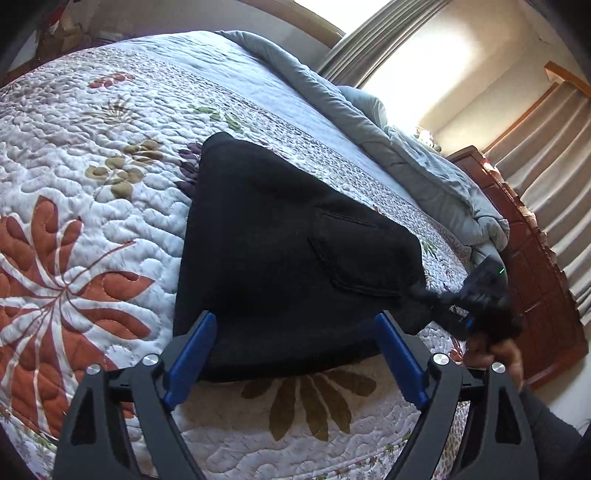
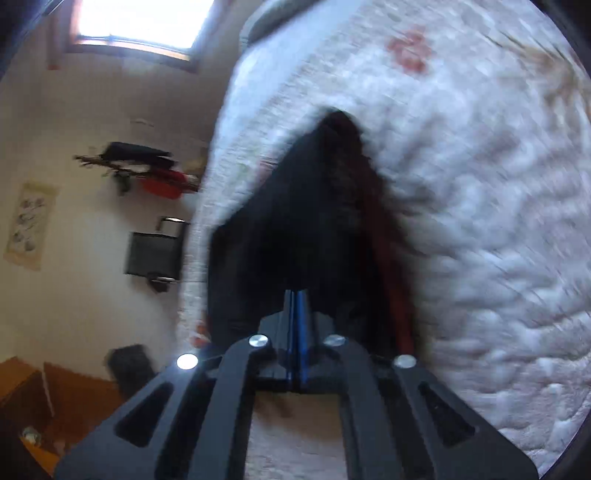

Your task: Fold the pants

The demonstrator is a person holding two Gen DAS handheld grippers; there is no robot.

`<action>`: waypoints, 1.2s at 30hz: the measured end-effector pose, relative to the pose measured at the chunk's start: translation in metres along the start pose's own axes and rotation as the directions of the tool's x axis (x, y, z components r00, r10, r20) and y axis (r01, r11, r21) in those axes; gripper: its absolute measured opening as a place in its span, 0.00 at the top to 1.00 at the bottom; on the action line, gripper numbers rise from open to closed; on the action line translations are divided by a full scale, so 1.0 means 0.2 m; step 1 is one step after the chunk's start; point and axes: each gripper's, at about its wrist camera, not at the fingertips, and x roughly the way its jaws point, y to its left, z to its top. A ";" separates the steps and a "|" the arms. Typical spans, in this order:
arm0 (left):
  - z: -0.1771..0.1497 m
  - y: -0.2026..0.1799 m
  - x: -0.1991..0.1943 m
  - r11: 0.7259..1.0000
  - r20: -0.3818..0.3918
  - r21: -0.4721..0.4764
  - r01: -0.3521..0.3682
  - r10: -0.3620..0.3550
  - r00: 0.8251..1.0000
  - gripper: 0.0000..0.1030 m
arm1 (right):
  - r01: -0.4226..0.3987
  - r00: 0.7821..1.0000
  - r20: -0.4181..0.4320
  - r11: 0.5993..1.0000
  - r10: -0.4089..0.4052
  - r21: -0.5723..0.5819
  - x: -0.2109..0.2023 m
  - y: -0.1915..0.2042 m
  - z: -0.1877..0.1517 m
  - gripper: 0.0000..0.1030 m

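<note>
- On your far left in the left wrist view, the quilted bedspread (image 1: 92, 206) covers the bed, white with large rust-red and olive flower prints.
- Your left gripper (image 1: 295, 328) hangs over the near edge of the pants with its jaws spread wide; the blue pads (image 1: 192, 362) stand well apart, one at each side of the folded bundle, and nothing is between them.
- The black pants (image 1: 280, 251) lie folded on the bedspread in front of you, a compact dark shape with a stitched back pocket facing up.
- Just right of the pants, your right gripper (image 1: 424, 293) bites the right corner of the cloth, and your right hand (image 1: 495, 354) holds its handle.
- Beyond that, a grey blanket (image 1: 424, 162) is bunched along the far edge of the bed, with a wooden cabinet (image 1: 535, 258) and curtains (image 1: 554, 155) behind it.
- In the right wrist view, heavily blurred, a bright window (image 2: 140, 22) and a wall with some dark and red items sit on the left.
- At centre your right gripper (image 2: 297, 299) has its jaws pressed together on the pants (image 2: 314, 206), which stretch away from the fingertips.
- To the right, the bedspread (image 2: 480, 184) fills the view.
</note>
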 end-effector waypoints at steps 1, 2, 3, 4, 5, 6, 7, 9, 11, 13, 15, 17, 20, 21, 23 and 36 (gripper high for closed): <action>0.00 -0.01 0.00 1.000 -0.005 -0.001 -0.002 0.002 1.000 0.15 | -0.039 0.999 0.012 0.998 0.038 0.044 -0.02 -0.06 -0.01 1.00; 0.00 -0.02 -0.02 1.000 -0.004 -0.005 -0.019 0.019 1.000 0.15 | -0.065 0.998 0.031 0.995 0.063 0.078 -0.04 -0.07 -0.02 1.00; -0.01 -0.02 -0.04 0.999 0.001 -0.012 -0.030 0.030 1.000 0.15 | -0.085 0.995 0.052 0.992 0.080 0.092 -0.08 -0.06 -0.02 0.97; -0.01 -0.03 -0.08 0.999 0.007 -0.029 -0.033 0.034 0.999 0.14 | -0.101 0.993 0.072 0.991 0.095 0.091 -0.12 -0.02 -0.04 0.94; -0.02 -0.02 -0.10 0.999 0.006 -0.040 -0.035 0.035 0.999 0.14 | -0.108 0.992 0.081 0.990 0.101 0.089 -0.16 0.00 -0.06 0.88; -0.03 -0.03 -0.13 0.998 -0.006 -0.049 -0.048 0.047 0.999 0.14 | -0.104 0.991 0.097 0.991 0.095 0.086 -0.22 0.04 -0.09 0.82; -0.05 -0.03 -0.16 0.996 -0.025 -0.056 -0.067 0.066 0.998 0.14 | -0.094 0.990 0.114 0.992 0.084 0.085 -0.27 0.07 -0.12 0.80; -0.09 -0.06 -0.25 0.994 -0.040 -0.060 -0.086 0.083 0.996 0.14 | -0.053 0.989 0.141 0.997 0.044 0.057 -0.39 0.14 -0.24 0.73; -0.16 -0.13 -0.39 0.992 -0.038 -0.035 -0.125 0.123 0.992 0.12 | -0.006 0.987 0.160 1.000 0.005 0.006 -0.49 0.24 -0.39 0.57; -0.25 -0.21 -0.52 0.987 -0.007 0.003 -0.163 0.163 0.987 0.04 | 0.092 0.978 0.191 0.994 -0.080 -0.056 -0.58 0.35 -0.62 0.35; -0.38 -0.32 -0.67 0.967 0.035 0.058 -0.248 0.246 0.969 0.04 | 0.161 0.968 0.206 0.983 -0.141 -0.083 -0.63 0.40 -0.81 0.28; -0.51 -0.43 -0.78 0.920 0.069 0.116 -0.373 0.368 0.927 0.04 | 0.226 0.956 0.214 0.969 -0.201 -0.099 -0.68 0.44 -1.01 0.20; -0.69 -0.56 -0.95 0.889 0.098 0.141 -0.436 0.425 0.900 0.04 | 0.352 0.919 0.232 0.929 -0.320 -0.111 -0.77 0.48 -1.31 0.13; -0.73 -0.59 -1.00 0.878 0.114 0.141 -0.458 0.445 0.888 0.04 | 0.384 0.904 0.249 0.916 -0.347 -0.116 -0.80 0.50 -1.39 0.11; -0.80 -0.65 -1.11 0.871 0.143 0.126 -0.474 0.457 0.878 0.04 | 0.466 0.865 0.271 0.876 -0.422 -0.125 -0.83 0.57 -1.53 0.09; -1.02 -1.11 -1.74 0.874 0.225 0.195 -0.446 0.403 0.887 0.04 | 0.669 0.709 0.506 0.695 -0.491 -0.264 -1.20 1.28 -2.02 0.04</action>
